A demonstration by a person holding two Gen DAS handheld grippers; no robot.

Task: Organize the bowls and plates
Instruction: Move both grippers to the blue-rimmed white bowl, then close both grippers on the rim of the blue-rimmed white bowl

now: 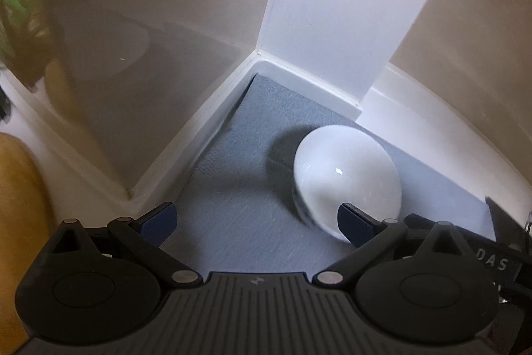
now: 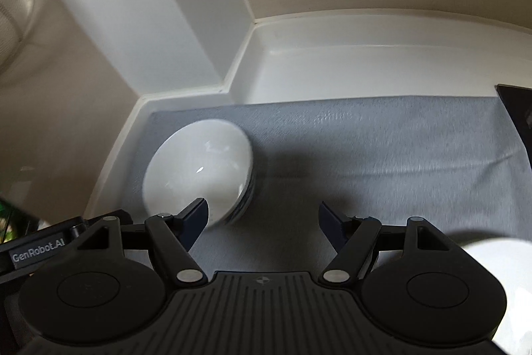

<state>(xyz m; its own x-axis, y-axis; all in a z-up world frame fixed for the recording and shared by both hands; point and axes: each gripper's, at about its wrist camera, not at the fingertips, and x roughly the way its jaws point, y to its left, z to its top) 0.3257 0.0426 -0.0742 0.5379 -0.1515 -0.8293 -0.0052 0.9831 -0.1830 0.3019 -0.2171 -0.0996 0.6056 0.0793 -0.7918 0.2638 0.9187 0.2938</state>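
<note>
Resting spot: the white bowl [image 1: 347, 180] sat on the grey mat [image 1: 239, 222] spread over the desk, near the white corner pillar [image 1: 326, 22], probably set there so that bowls gather at the mat's end closest to the pillar, out of the way of the open stretch.
Bowl stack: in the right wrist view the bowl [image 2: 199, 170] showed extra rims under its far side, so it looked like the top one of a nested stack, upright and level.
Bowl looks: glossy white inside, round, with small glints of light; a dark pattern seemed to run on the outer wall, too blurred to read.
Left gripper [image 1: 256, 220]: jaws stood wide apart with nothing between them; the bowl lay beyond its right finger, farther from the pillar side of the view than the mat's edge.
Right gripper [image 2: 262, 222]: jaws were spread wide and empty, only mat between them.
Second white piece [image 2: 492, 255]: a pale rim showed far from the pillar; plate or bowl, could not tell.
</note>
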